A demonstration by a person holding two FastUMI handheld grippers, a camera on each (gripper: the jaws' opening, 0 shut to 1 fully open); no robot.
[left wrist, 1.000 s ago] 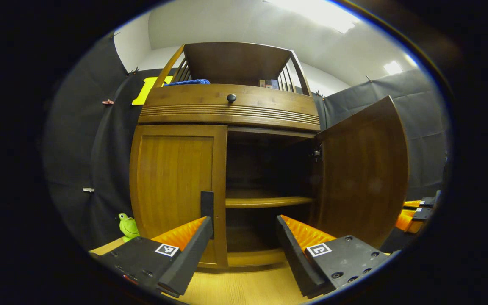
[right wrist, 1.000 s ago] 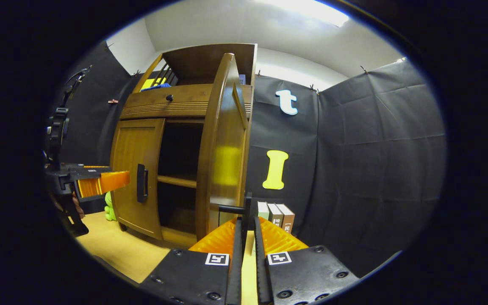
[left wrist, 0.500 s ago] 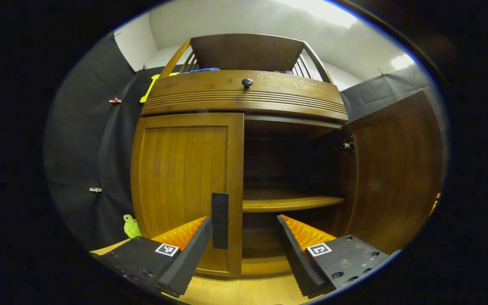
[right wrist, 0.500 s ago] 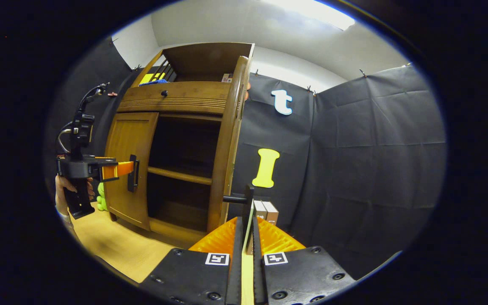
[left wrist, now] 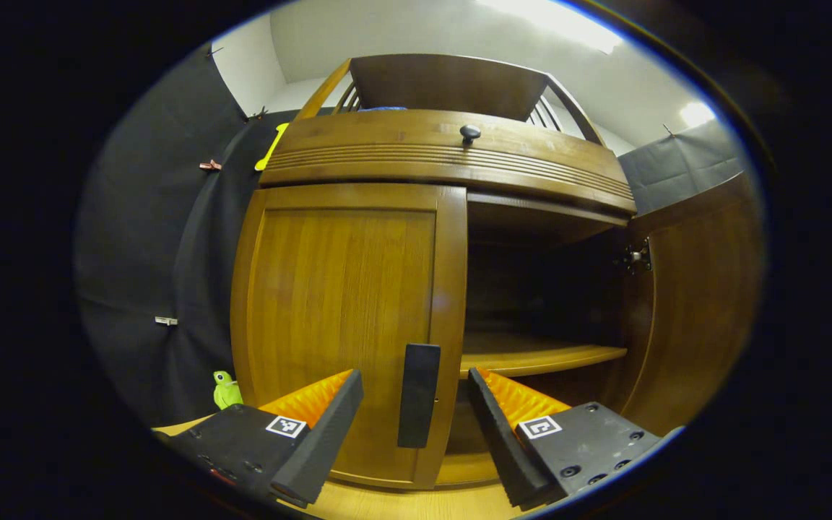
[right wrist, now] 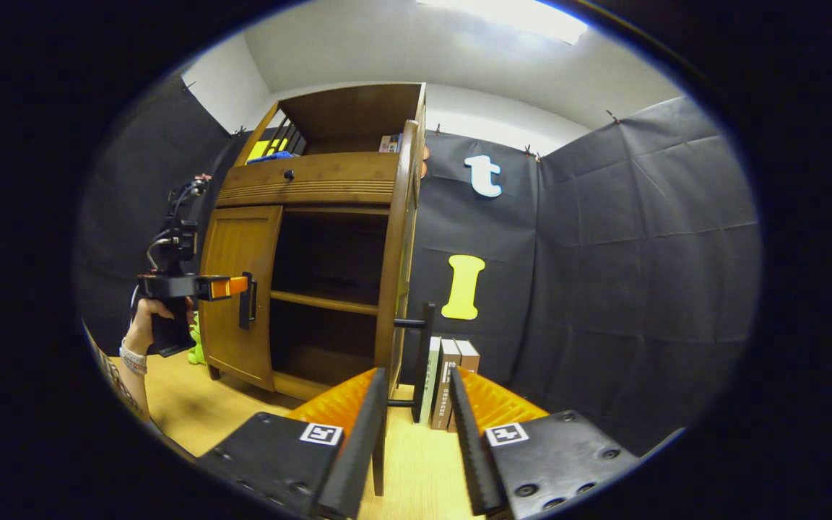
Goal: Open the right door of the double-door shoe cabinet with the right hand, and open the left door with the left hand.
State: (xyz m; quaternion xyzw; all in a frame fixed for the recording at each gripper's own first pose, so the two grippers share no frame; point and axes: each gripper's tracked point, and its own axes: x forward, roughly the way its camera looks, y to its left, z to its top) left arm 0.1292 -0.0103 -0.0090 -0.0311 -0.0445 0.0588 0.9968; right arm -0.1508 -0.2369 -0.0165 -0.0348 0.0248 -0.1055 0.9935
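Black-cloth booth, wooden shoe cabinet (left wrist: 445, 152): right door (right wrist: 396, 245) swung wide, left door (left wrist: 344, 318) closed. My left gripper (left wrist: 416, 426) fingers spread around its handle (left wrist: 418, 395); right gripper (right wrist: 416, 433) fingers parted, off right handle (right wrist: 425, 354).

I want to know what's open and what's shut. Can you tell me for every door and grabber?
right door: swung wide open.
left door: shut.
left door handle: between the open fingers, not gripped.
right door handle: let go, free.
left gripper: open.
right gripper: open.
drawer: shut.

Green toy (left wrist: 225, 388), books (right wrist: 449, 383) on floor (right wrist: 192, 404)
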